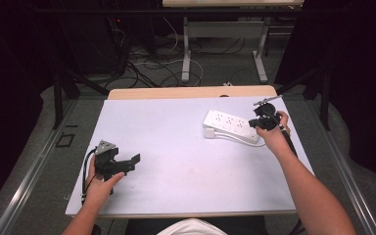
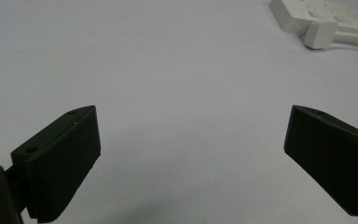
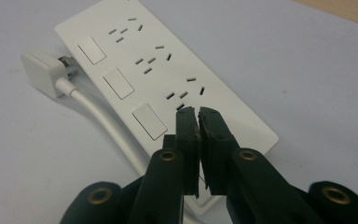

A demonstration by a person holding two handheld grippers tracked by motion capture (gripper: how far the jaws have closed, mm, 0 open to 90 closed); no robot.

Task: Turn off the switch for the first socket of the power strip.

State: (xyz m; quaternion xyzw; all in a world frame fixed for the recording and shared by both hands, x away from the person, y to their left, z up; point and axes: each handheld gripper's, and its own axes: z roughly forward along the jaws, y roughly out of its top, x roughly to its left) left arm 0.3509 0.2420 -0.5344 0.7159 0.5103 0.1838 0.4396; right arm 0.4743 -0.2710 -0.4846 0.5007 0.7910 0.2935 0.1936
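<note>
High view. A table (image 1: 176, 161) under a pale sheet, with a bare wood strip along its far edge. A white power strip (image 1: 231, 126) lies on the right half of the sheet, toward the far side, set at a slant. Its white plug (image 1: 209, 132) rests on the sheet just beside the strip's near-left end, and the cord (image 1: 235, 138) runs along the strip's near edge. The right hand (image 1: 274, 132) holds the right gripper (image 1: 263, 122) at the strip's right end. The left hand (image 1: 100, 183) holds the left gripper (image 1: 129, 164) low over the sheet at the near left, well apart from the strip, with its jaws pointing right and a cable (image 1: 85, 171) trailing back toward the person. Beyond the table, the floor carries loose cables (image 1: 147, 66) and the legs of a second table (image 1: 186, 49).

Left gripper view. Left gripper (image 2: 191, 154): jaws spread wide, nothing between them, bare sheet beneath. The strip (image 2: 326, 14) and plug (image 2: 320, 35) sit at the upper right corner, far off.

Right gripper view. Right gripper (image 3: 198, 114): jaws pressed together with a thin slit between the pads, holding nothing, tips over the strip (image 3: 168, 74) by its nearest socket. Whether the tips touch the strip I cannot tell. The strip has three sockets, each with a rocker switch. The plug (image 3: 44, 72) lies with its prongs against the strip's side, and the cord (image 3: 102, 116) curves back toward the gripper.
</note>
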